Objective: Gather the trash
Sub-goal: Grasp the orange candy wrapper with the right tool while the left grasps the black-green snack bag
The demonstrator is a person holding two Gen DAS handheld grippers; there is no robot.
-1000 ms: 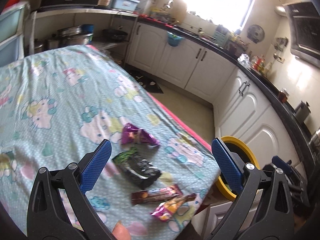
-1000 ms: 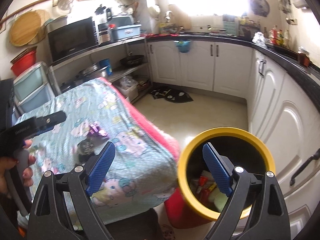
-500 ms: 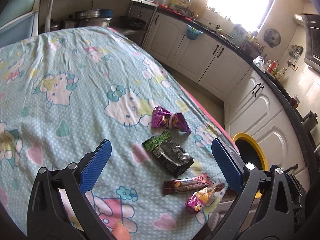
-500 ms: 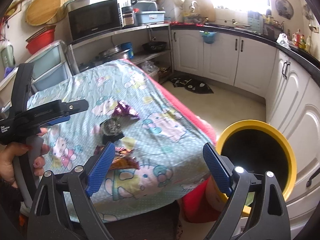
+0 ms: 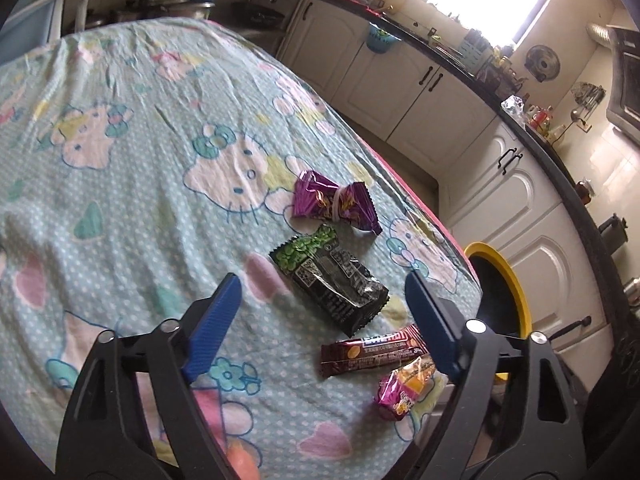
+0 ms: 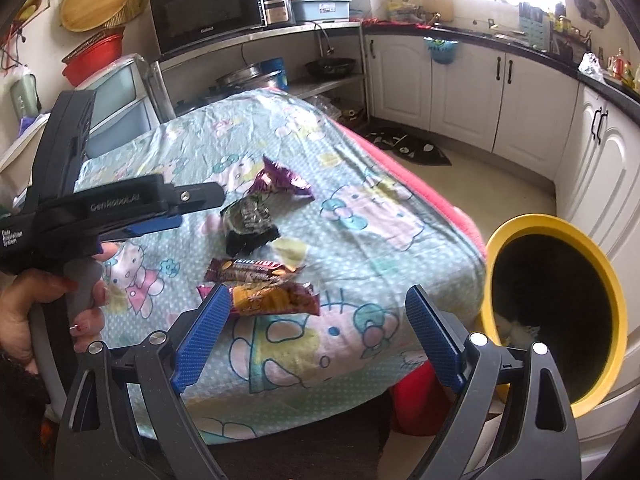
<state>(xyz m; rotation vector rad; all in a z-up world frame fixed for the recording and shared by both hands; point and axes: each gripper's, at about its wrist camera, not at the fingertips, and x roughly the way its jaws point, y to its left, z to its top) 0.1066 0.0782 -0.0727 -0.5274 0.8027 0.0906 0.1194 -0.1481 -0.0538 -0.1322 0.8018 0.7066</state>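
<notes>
Several wrappers lie on the Hello Kitty tablecloth: a purple wrapper, a black-and-green packet, a brown bar wrapper and a pink-orange wrapper. My left gripper is open and empty, hovering above the black packet. My right gripper is open and empty, near the table's front edge, close to the pink-orange wrapper. The right wrist view also shows the left gripper beside the black packet. The yellow-rimmed trash bin stands right of the table.
White cabinets and a dark counter run along the back and right. A microwave sits on a metal shelf behind the table. A dark mat lies on the floor. A red cloth hangs at the table's edge.
Both grippers have moved toward the table and the wrappers. The right gripper has swung left from over the bin; the bin now sits at its right. Both stay open.
</notes>
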